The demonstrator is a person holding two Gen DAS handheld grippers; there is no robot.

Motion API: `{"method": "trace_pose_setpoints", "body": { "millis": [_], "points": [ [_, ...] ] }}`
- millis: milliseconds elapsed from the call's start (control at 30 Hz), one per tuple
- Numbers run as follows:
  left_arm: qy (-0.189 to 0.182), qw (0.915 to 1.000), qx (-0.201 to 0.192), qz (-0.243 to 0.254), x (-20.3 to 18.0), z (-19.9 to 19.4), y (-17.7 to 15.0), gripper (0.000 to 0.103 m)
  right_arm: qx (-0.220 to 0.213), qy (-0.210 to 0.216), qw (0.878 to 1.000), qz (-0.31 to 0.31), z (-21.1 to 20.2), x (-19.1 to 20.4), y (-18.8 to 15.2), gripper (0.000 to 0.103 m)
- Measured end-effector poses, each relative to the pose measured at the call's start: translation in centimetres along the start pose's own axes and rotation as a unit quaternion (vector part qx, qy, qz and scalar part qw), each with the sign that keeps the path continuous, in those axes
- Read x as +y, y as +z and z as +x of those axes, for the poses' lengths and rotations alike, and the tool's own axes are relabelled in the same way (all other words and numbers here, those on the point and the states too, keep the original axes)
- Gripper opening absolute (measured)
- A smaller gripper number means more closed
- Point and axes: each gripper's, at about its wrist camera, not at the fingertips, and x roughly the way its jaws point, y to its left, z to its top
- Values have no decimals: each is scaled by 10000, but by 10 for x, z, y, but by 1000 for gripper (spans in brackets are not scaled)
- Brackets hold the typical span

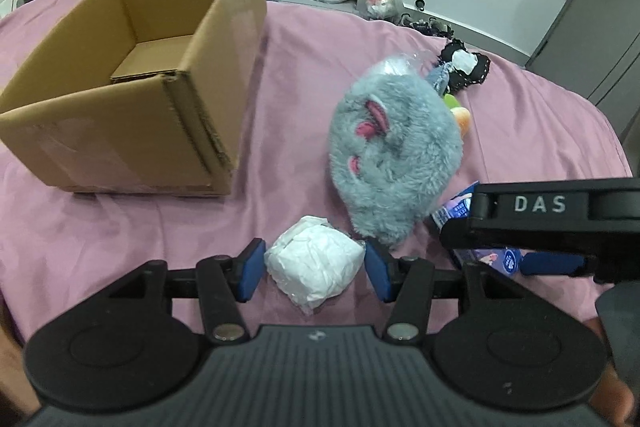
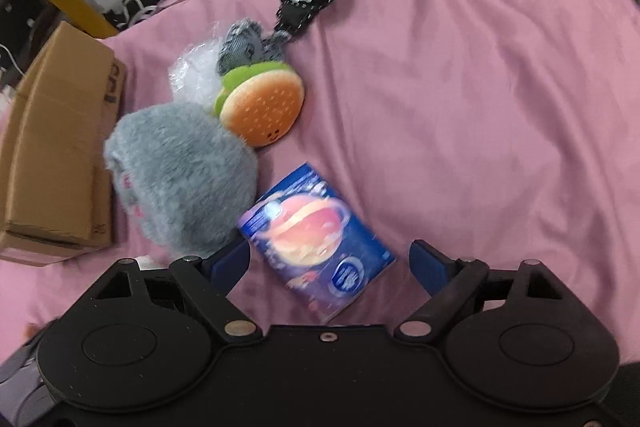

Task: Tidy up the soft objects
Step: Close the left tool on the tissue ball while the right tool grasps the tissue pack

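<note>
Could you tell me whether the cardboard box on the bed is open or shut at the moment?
Open: the cardboard box has no flaps over its top, and the left wrist view looks straight down to its bare floor.

One cardboard box (image 1: 132,83), two plush toys (image 1: 394,155) (image 2: 260,107), one packet (image 2: 316,239).

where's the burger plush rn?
Right wrist view, left of centre: the burger plush lies on the pink sheet, against the grey furry plush, beyond the blue packet.
</note>
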Motion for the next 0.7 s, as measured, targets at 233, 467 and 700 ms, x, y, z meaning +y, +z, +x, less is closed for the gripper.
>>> {"method": "trace_pose_setpoints", "body": {
  "millis": [233, 467, 700],
  "points": [
    [-24, 9999, -125, -117, 9, -10, 1, 53, 110, -408, 9958, -817, 11, 25, 5, 87],
    [0, 9994, -240, -238, 19, -20, 3, 53, 12, -252, 9970, -728, 6, 21, 1, 60],
    [-69, 9988, -462, -140, 23, -41, 3, 53, -444, -162, 9978, -465, -24, 13, -13, 59]
  ]
}}
